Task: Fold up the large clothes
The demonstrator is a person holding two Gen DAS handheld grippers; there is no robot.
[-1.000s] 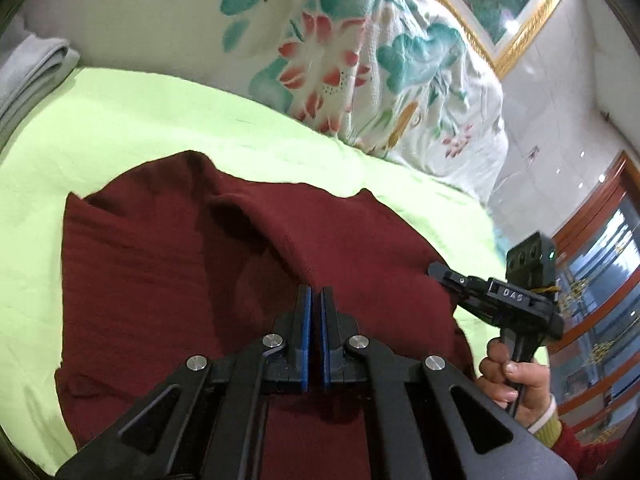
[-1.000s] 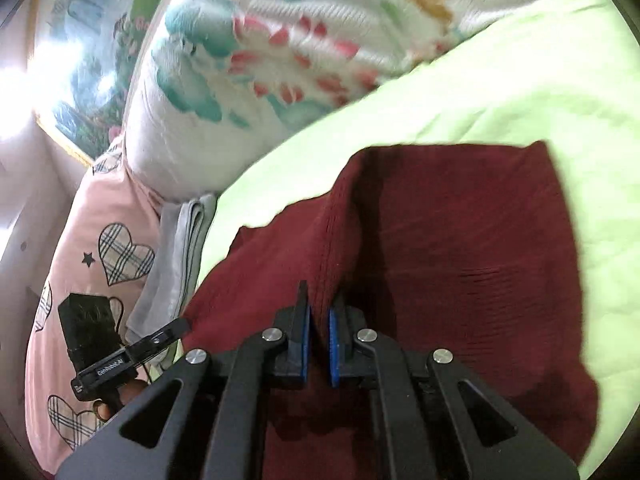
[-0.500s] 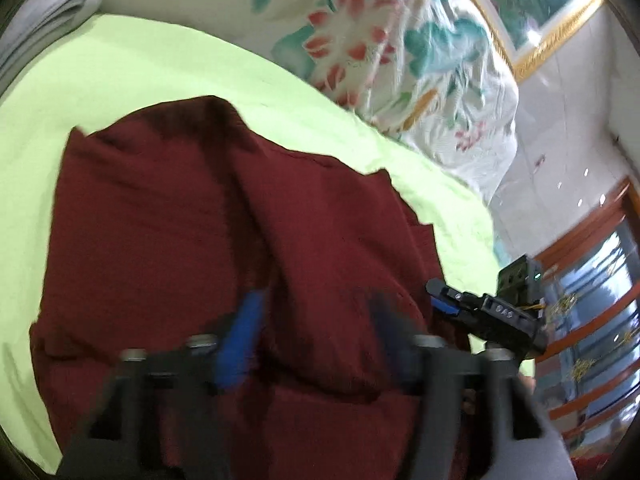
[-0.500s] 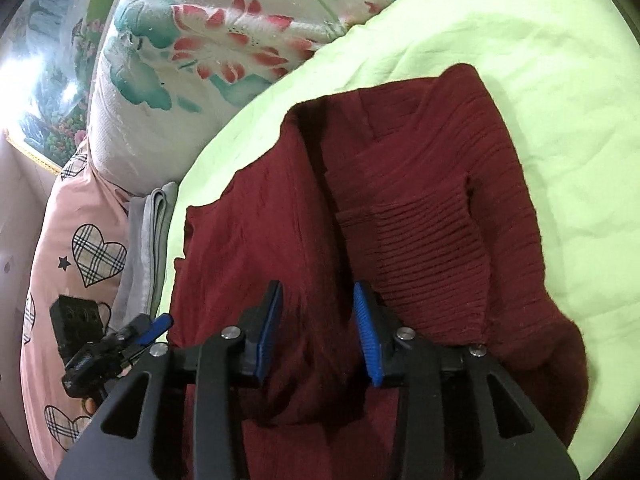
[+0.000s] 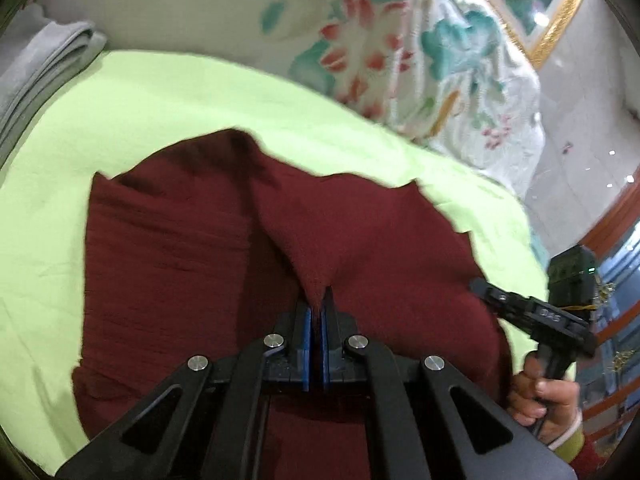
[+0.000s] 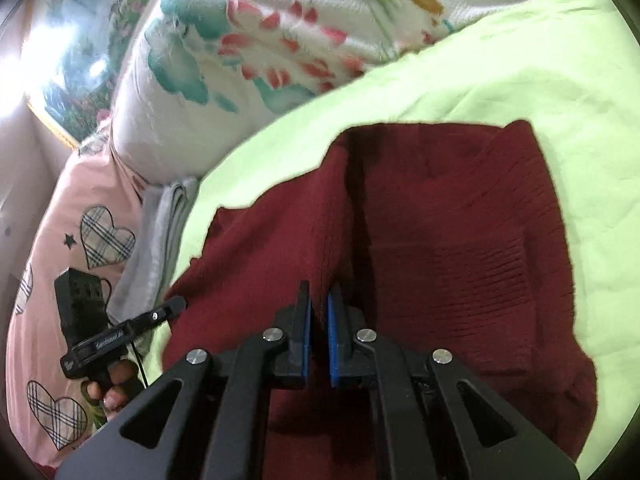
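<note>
A dark red knit sweater (image 5: 172,248) lies on a lime green bed sheet (image 5: 120,108). My left gripper (image 5: 316,300) is shut on a pinched ridge of the sweater's near edge, which rises into its blue pads. My right gripper (image 6: 319,300) is shut on another raised fold of the same sweater (image 6: 460,248). The right gripper's body also shows at the right of the left wrist view (image 5: 536,316). The left gripper's body shows at the left of the right wrist view (image 6: 120,332).
A floral quilt (image 5: 360,40) is piled behind the sheet. Folded grey cloth (image 5: 36,64) lies at the sheet's far left edge. A pink pillow with plaid hearts (image 6: 60,264) is left in the right wrist view. A gold-framed picture (image 5: 552,8) hangs behind.
Half a second ago both grippers were open over the sweater. Both have now closed on raised folds of the fabric and lifted them slightly.
</note>
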